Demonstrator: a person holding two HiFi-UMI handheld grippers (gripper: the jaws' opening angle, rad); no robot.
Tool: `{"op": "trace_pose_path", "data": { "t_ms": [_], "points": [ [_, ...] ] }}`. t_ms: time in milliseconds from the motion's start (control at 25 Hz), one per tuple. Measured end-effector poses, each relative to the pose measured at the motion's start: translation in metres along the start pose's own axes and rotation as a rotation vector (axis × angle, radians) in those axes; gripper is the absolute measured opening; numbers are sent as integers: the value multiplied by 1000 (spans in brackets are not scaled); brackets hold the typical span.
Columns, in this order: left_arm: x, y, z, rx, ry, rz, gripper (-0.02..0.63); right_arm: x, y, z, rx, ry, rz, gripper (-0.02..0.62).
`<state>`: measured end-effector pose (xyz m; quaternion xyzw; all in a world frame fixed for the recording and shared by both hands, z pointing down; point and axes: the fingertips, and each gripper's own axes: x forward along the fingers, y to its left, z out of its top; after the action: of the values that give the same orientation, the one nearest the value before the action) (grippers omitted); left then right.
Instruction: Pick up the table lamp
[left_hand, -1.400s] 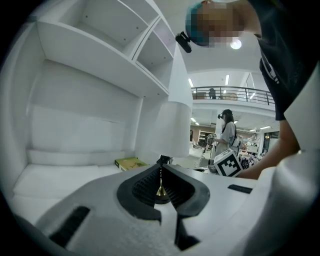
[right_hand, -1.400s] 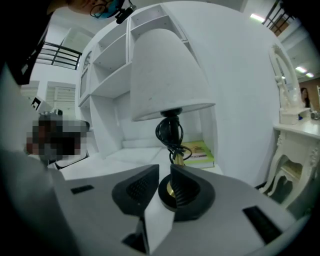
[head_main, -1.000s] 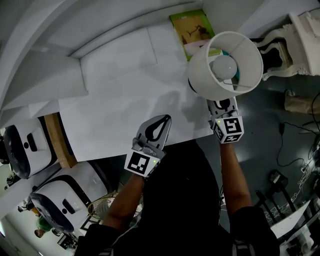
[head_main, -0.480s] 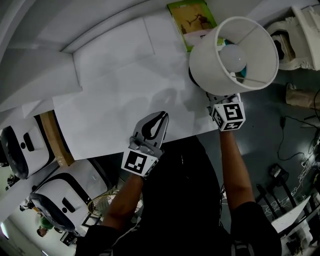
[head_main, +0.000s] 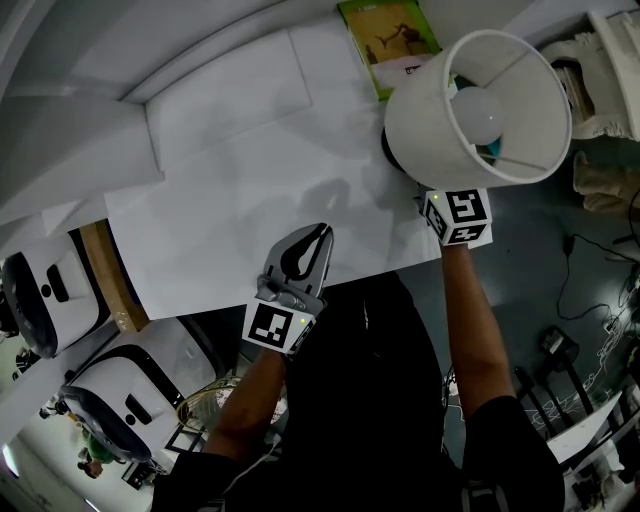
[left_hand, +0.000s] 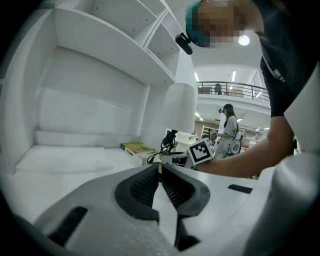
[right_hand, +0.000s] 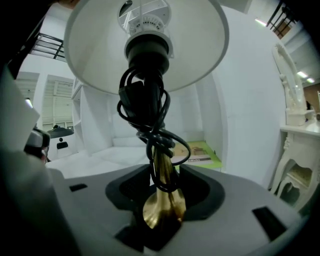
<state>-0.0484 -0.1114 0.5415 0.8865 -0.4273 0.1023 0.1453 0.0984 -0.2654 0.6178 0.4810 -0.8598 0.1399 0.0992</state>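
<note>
While the left gripper (head_main: 322, 235) hangs closed and empty over the table (head_main: 230, 200), the right gripper (right_hand: 161, 172), jaws just opened wide, straddles the lamp (head_main: 430, 120) stem without pressing.

A broad white matte tabletop (head_main: 230, 230) sits in an alcove between white side walls, with its straight near edge toward the person. A thin white rectangular slab (head_main: 235, 100) lies flat on the far part of it, against the back wall. Just right of that slab, at the far right corner, a green softcover book (head_main: 385, 40) lies flat, cover up.
</note>
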Motion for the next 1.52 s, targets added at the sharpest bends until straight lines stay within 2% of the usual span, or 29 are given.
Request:
{"op": "trace_pose_path", "data": {
  "t_ms": [280,560,640,760,1200,1520],
  "points": [
    [-3,3,-5,-1,17,4,20,8,-2,3,11,-18,-42,161],
    [-2,6,0,-6,2,6,20,15,1,9,-20,-15,-22,160],
    [0,5,1,-4,3,4,20,17,1,10,-48,-12,-30,160],
    [1,5,1,1,3,7,20,17,-1,12,-133,-10,-51,104],
    [3,15,7,0,-4,38,20,13,5,27,-212,-10,-20,84],
    [8,15,11,8,-4,45,20,14,19,21,-318,31,14,83]
  ]
}}
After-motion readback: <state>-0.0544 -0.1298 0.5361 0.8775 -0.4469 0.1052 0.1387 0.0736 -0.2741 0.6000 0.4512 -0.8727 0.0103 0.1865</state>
